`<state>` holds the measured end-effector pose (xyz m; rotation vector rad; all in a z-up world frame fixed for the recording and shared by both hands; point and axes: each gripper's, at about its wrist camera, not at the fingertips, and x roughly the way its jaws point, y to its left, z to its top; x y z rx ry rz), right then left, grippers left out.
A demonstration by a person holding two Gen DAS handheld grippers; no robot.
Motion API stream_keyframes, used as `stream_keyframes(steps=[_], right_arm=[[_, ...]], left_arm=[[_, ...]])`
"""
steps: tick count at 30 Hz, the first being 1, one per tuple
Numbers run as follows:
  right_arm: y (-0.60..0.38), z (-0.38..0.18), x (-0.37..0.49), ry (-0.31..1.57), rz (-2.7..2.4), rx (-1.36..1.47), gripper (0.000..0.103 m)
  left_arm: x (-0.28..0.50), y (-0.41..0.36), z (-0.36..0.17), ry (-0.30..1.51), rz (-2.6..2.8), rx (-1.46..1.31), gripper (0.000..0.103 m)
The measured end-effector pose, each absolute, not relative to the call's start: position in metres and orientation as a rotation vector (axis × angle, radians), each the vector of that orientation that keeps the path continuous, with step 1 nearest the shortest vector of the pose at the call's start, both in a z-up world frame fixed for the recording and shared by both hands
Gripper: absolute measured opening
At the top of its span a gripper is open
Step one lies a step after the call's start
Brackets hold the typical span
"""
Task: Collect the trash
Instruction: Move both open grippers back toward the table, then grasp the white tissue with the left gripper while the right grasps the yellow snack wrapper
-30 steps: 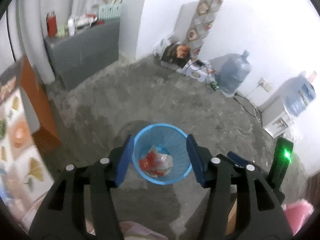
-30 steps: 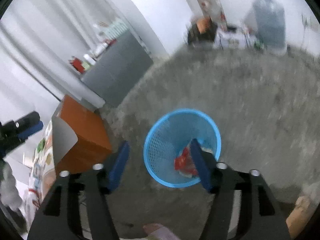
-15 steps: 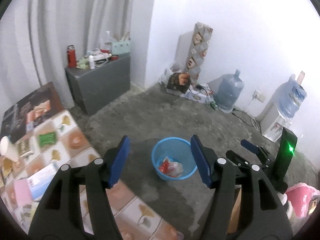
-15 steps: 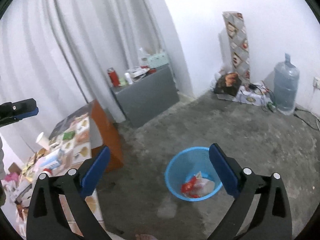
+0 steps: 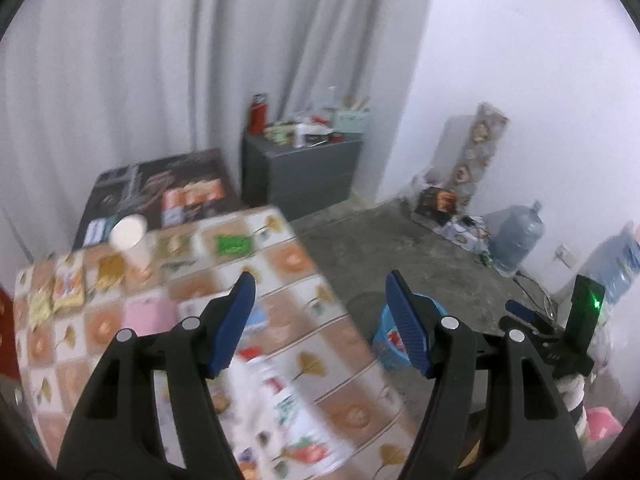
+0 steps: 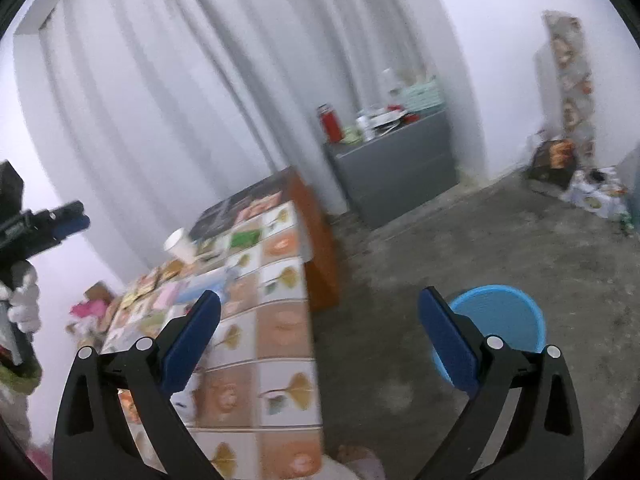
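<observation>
Trash is lying across the tiled table [image 5: 304, 264]: snack packets [image 5: 68, 292] at the far left, then a paper cup [image 5: 130, 240], a green wrapper [image 5: 234, 245] and a crumpled bag [image 5: 280, 392] nearest us. We are finding both tools swung up and away from the blue basket [image 6: 500, 312], which a second ago sat directly beneath them with red wrappers inside. Left gripper [image 5: 320, 320] is opening further, nothing between its jaws; right gripper [image 6: 320, 344] is gaping widest, likewise empty. We are judging one deposit complete and another pickup pending.
</observation>
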<state>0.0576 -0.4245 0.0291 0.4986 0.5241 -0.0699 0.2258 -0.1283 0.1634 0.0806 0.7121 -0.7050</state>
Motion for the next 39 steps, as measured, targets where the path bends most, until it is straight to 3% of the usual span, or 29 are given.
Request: stream_keyframes(steps=[8,18,26,32,34,39], right_arm=[[-0.382,0.023,0.103,0.6,0.066,0.545,0.096],[-0.341,0.0,0.14,0.717,0.194,0.628,0.096],[-0.333,-0.006,0.151,0.757,0.219,0.65,0.096],[-0.331,-0.007,0.157,0.772,0.23,0.655,0.096],[-0.331,-0.006,0.159,0.774,0.232,0.652,0.096],[-0.328,-0.003,0.163,0.776,0.246,0.655,0.096]], left_arm=[[0.25,-0.067,0.103,0.908,-0.672,0.032,0.063],[0.261,-0.107,0.013,1.099,-0.684,0.22,0.06],[0.279,-0.11,-0.015,1.164,-0.672,0.221,0.043],[0.281,-0.105,-0.017,1.175,-0.701,0.176,0.01],[0.279,-0.103,-0.015,1.166,-0.701,0.177,0.003],[0.276,-0.094,-0.005,1.129,-0.693,0.16,0.0]])
